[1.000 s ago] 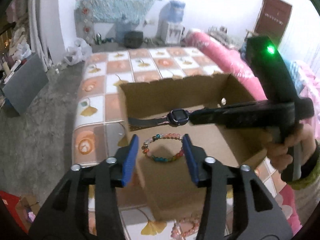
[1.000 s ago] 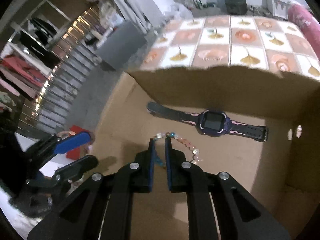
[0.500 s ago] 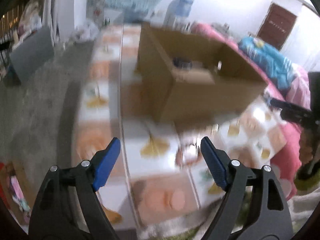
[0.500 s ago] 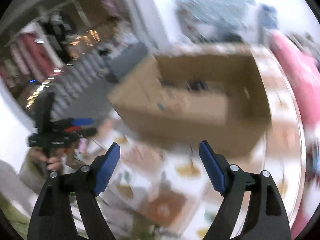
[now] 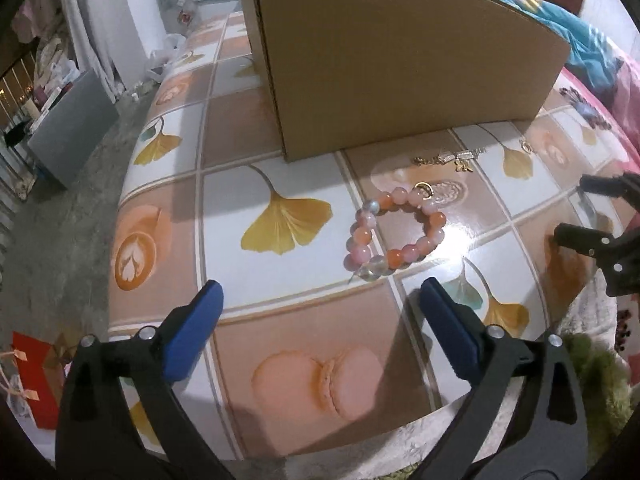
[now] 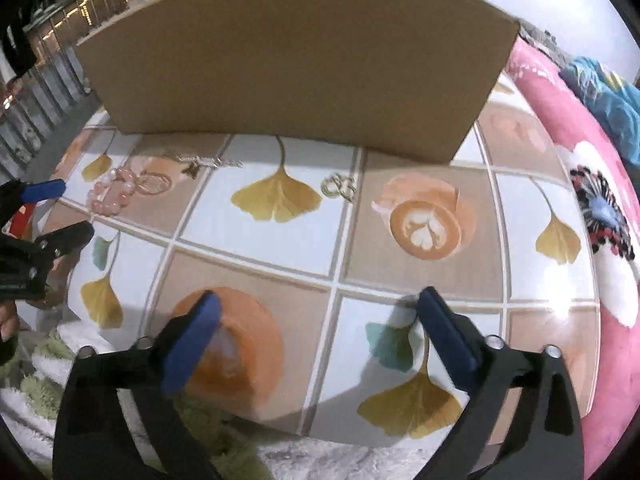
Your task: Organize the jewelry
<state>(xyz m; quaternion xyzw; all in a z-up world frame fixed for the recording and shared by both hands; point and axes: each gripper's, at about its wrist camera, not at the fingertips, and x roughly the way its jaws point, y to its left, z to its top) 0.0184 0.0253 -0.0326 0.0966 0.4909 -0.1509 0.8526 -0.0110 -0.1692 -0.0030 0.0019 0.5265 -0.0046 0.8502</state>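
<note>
Both tongs, left [image 5: 318,320] and right [image 6: 318,322], were opening with nothing between them; the pink bead bracelet [image 5: 394,234] lay on the table [image 5: 240,184] (beside the cardboard box [image 5: 400,60]).

Left hand-held gripper [image 5: 318,314] and right hand-held gripper [image 6: 318,320], jaws opening, empty.

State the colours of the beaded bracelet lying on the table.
Pink and orange beads, some clear; best in the left wrist view.

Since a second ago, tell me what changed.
Both grippers left the box and dropped to the table in front of it. The right gripper let go of the multicoloured bracelet; both sets of jaws are opening, empty. The pink bracelet stayed on the table.
</note>
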